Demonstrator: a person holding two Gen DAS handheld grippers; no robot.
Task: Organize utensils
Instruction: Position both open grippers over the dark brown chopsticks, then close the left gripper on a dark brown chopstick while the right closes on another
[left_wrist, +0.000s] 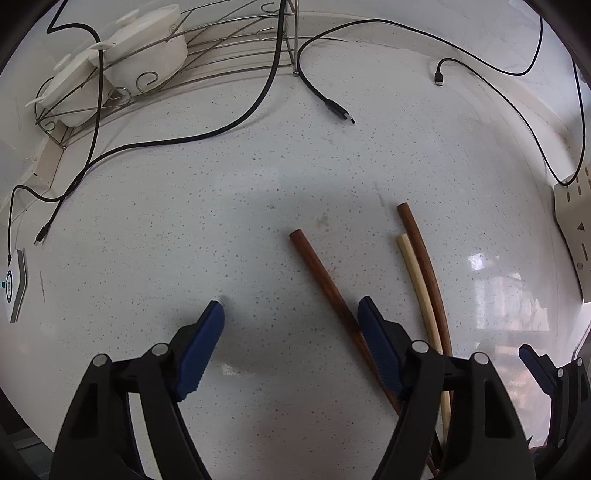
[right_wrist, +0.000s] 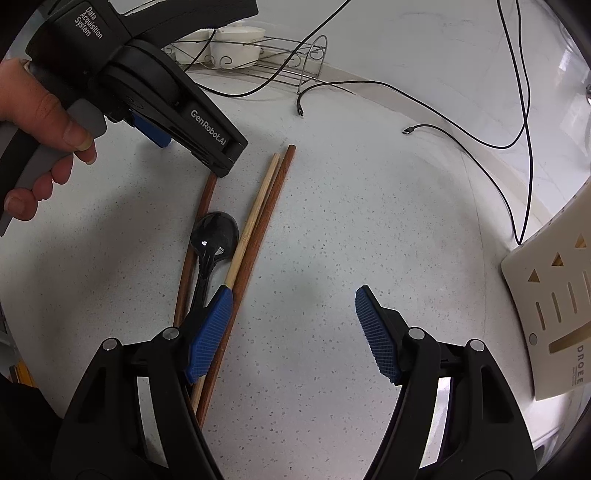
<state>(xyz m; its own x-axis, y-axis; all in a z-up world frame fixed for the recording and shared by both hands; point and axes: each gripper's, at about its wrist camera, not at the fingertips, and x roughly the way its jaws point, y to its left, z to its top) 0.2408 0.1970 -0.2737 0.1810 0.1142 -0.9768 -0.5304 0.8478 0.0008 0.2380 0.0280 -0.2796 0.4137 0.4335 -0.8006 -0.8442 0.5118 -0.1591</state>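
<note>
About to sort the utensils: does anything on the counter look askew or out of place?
Yes. The chopsticks are mismatched: one pale chopstick lies against a dark chopstick, while another dark one lies apart, angled. A black spoon lies between them. Loose cables trail across the counter.

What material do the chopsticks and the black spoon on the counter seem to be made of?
Dark chopsticks: probably wood, reddish-brown with a faint grain and a smooth finish. Pale chopstick: likely bamboo or light wood, cream and matte. Black spoon: probably glossy plastic, going by the sharp highlight in its bowl; lacquer cannot be ruled out.
</note>
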